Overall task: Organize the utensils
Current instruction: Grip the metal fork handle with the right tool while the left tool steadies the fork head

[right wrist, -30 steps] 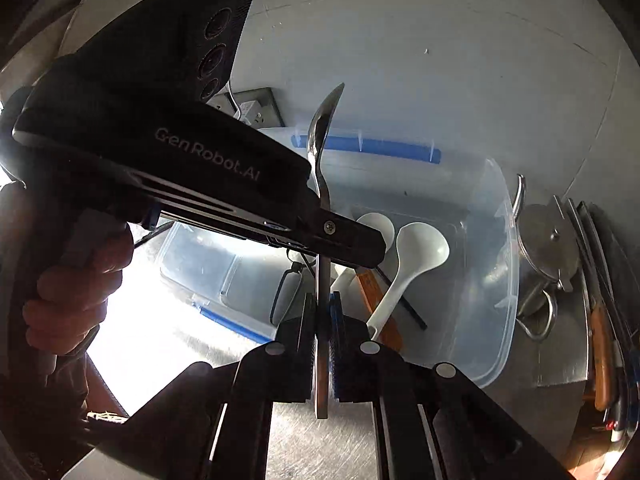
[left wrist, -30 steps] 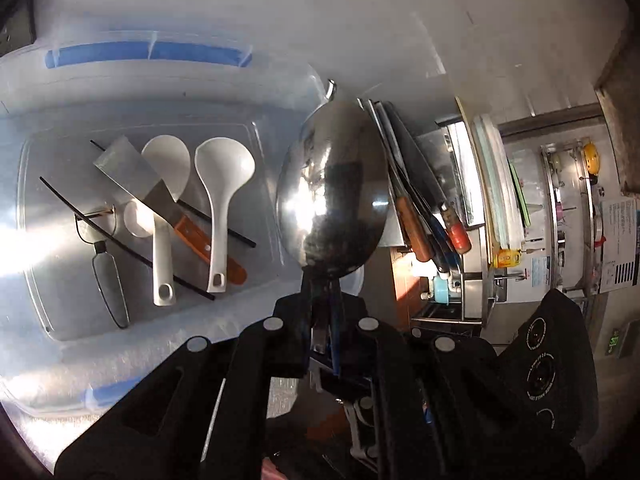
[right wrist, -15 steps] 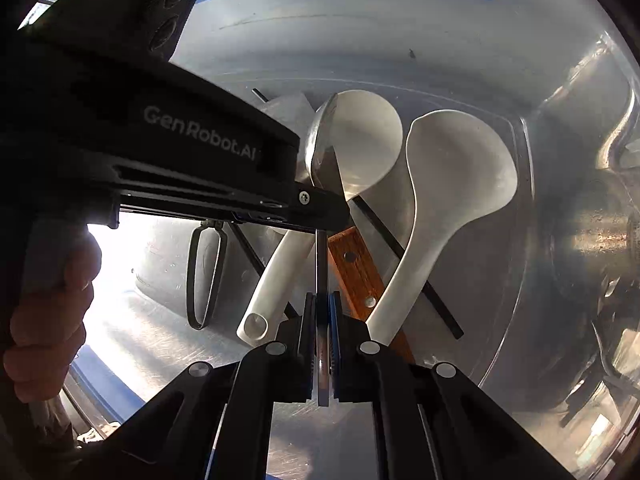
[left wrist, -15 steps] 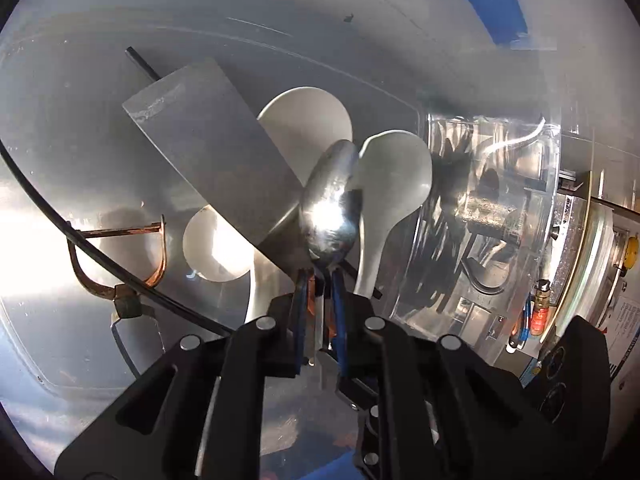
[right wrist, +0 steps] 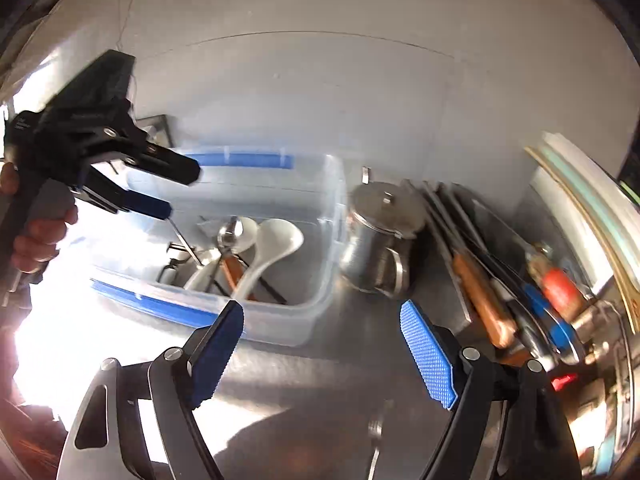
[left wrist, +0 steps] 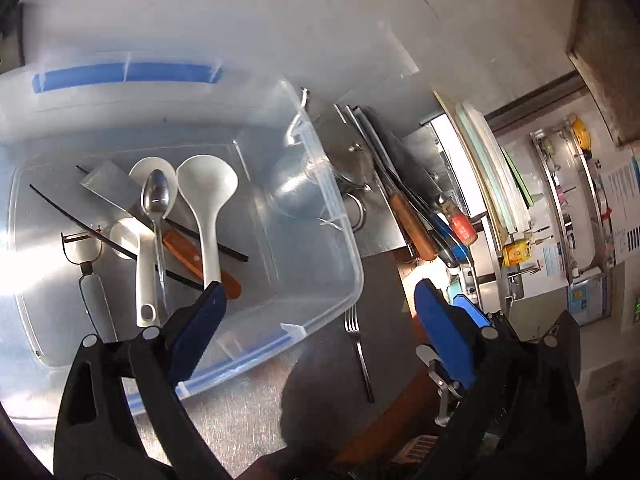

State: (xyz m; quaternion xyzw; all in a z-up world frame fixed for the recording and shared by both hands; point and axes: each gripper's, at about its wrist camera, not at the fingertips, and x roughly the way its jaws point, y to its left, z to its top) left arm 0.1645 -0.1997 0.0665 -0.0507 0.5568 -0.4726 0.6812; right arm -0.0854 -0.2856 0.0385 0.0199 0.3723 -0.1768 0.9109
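A metal spoon (left wrist: pixel 156 196) lies loose in the clear plastic bin (left wrist: pixel 352 248), across a white ladle (left wrist: pixel 206 200), a second white spoon and a wood-handled spatula (left wrist: pixel 188 248). My left gripper (left wrist: pixel 320 294) hangs above the bin's near right corner, its jaws opening wide with nothing between them. In the right wrist view the left gripper (right wrist: pixel 178 192) hovers over the bin (right wrist: pixel 280 324), where the spoon (right wrist: pixel 230 232) rests. My right gripper (right wrist: pixel 322 312) is in front of the bin, jaws opening and empty. A fork (left wrist: pixel 358 344) lies on the steel counter.
Black chopsticks (left wrist: pixel 224 246) and a peeler (left wrist: pixel 86 264) also lie in the bin. A steel lidded pot (right wrist: pixel 380 236) stands right of it. Knives with wooden, blue and red handles (right wrist: pixel 484 296) sit in a rack further right. A person's hand (right wrist: pixel 36 236) holds the left gripper.
Both grippers were shut on the metal spoon inside the bin. Both have let go, opened wide and pulled back out; the spoon now lies among the white ladles.
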